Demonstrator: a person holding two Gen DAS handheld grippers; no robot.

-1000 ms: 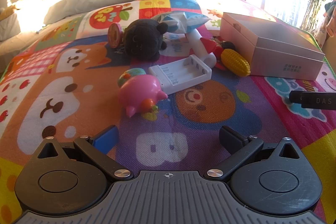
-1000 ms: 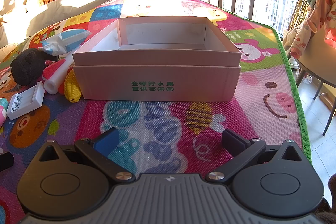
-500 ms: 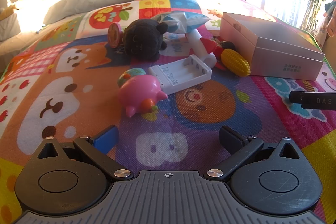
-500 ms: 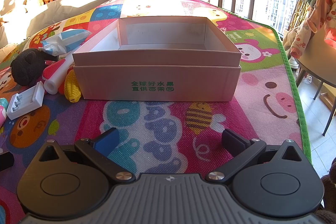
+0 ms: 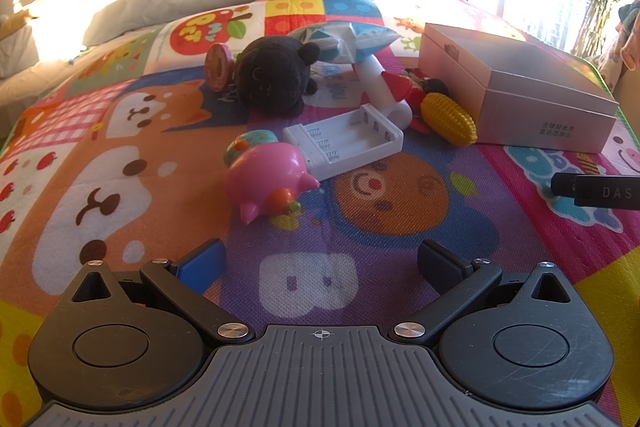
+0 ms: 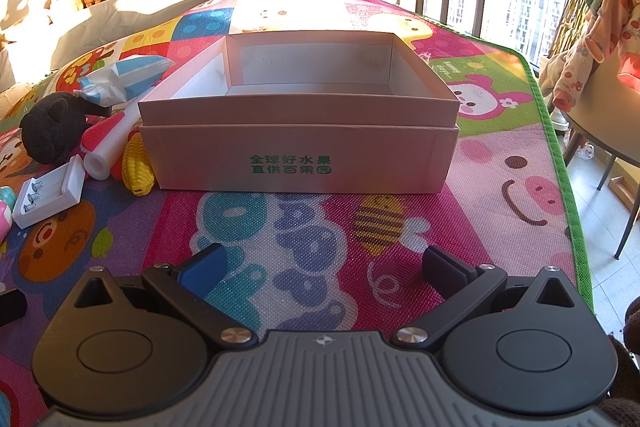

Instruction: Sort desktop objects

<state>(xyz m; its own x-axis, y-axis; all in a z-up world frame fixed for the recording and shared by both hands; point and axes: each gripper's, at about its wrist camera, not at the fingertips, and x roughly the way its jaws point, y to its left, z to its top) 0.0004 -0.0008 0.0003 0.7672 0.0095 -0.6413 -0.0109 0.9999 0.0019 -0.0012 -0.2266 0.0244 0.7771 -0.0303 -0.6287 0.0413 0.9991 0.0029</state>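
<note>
The left gripper [image 5: 320, 259] sits low over the play mat [image 5: 120, 155] with its jaws spread wide and nothing between them. The right gripper [image 6: 320, 263] is just as wide and empty, aimed squarely at the open cardboard box [image 6: 298, 155], which fills the middle of its view and looks empty inside.

The clutter lies ahead of the left gripper, in the centre of its frame: a pink pig toy [image 5: 266, 179] nearest, a white battery holder [image 5: 344, 141] just behind it, then a black plush [image 5: 274, 79], a yellow toy corn [image 5: 448, 113] touching the box's near corner, and a white tube [image 5: 386, 93].

I'd judge the left hand is the nearer one for a first pick. The pig sits slightly left of the gripper's centreline, and the battery holder's long axis runs diagonally, lower left to upper right.
</note>
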